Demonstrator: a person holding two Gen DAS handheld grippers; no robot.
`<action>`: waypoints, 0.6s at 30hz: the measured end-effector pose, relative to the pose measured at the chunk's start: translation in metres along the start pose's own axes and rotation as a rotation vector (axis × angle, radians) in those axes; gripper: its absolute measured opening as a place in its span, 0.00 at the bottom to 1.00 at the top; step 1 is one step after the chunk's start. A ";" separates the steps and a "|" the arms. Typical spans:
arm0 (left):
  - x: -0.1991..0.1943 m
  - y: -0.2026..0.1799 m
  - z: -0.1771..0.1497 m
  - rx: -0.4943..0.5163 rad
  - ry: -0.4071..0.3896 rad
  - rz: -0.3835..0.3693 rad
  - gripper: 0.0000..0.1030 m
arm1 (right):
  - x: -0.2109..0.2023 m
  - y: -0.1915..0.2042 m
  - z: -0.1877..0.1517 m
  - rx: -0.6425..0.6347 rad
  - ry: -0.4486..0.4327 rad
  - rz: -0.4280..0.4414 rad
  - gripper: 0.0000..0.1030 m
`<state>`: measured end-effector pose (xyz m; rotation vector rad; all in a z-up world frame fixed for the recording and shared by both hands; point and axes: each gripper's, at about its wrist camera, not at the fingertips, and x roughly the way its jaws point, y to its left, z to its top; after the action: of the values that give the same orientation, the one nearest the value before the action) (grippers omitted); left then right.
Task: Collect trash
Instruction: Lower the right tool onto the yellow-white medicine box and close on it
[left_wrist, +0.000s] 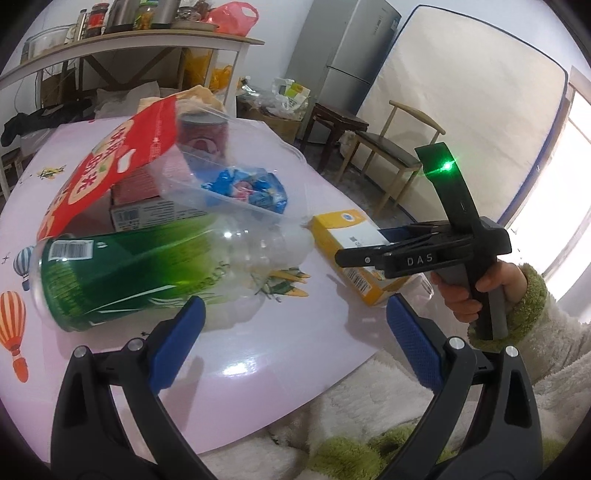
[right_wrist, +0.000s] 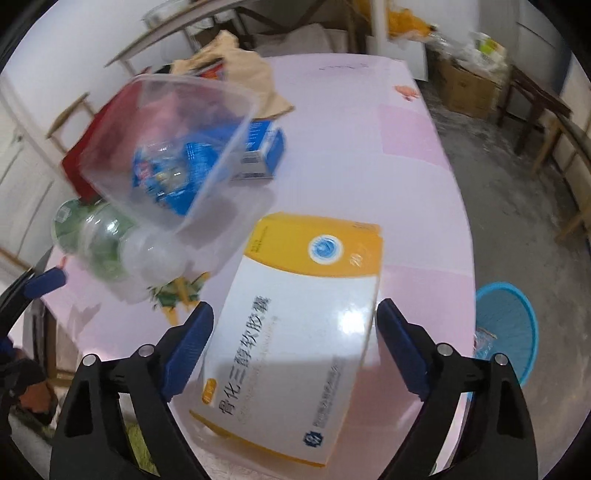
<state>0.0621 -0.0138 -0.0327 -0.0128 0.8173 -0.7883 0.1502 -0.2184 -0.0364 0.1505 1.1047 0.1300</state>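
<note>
Blue pads of the right claw (right_wrist: 295, 328) fill the bottom of the right wrist view, spread wide on either side of the yellow-and-white medicine box (right_wrist: 295, 325). The pads flank it but do not look pressed against it, so I call this claw released, poised for the grab. That box lies flat on the pink counter (right_wrist: 417, 192), near its front edge. Its long axis runs away from the claw, with the yellow band and round blue logo at the far end.

Over to the left wrist view: the left claw (left_wrist: 295, 332) is spread wide and empty, hovering above the counter just short of the green-labelled plastic bottle (left_wrist: 147, 266). That bottle lies on its side, long axis across the view, its barcode end to the left and its clear part towards the medicine box.

How far along? By my reading, early days. Nearly everything is on the counter: the bottle, the clear plastic container (left_wrist: 229, 184) tipped with a crumpled blue wrapper (left_wrist: 247, 188) inside, a red snack bag (left_wrist: 107, 173), a red can (left_wrist: 203, 136) and a blue-and-white carton (right_wrist: 262, 155). A blue basket (right_wrist: 509, 325) stands on the floor just beyond the counter's edge, likely the bin; something pale shows at its rim, too small to name. Nothing is in either claw.
</note>
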 end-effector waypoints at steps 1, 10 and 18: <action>0.001 -0.001 0.000 0.005 0.004 0.004 0.92 | 0.001 -0.001 -0.001 0.001 0.002 0.001 0.85; 0.013 -0.012 0.000 0.027 0.039 0.023 0.92 | -0.001 0.003 -0.013 -0.001 -0.071 0.004 0.94; 0.017 -0.010 -0.001 0.011 0.042 0.036 0.92 | 0.000 0.003 -0.013 0.004 -0.053 -0.017 0.94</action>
<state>0.0630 -0.0319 -0.0414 0.0283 0.8504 -0.7609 0.1388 -0.2152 -0.0415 0.1472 1.0531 0.1081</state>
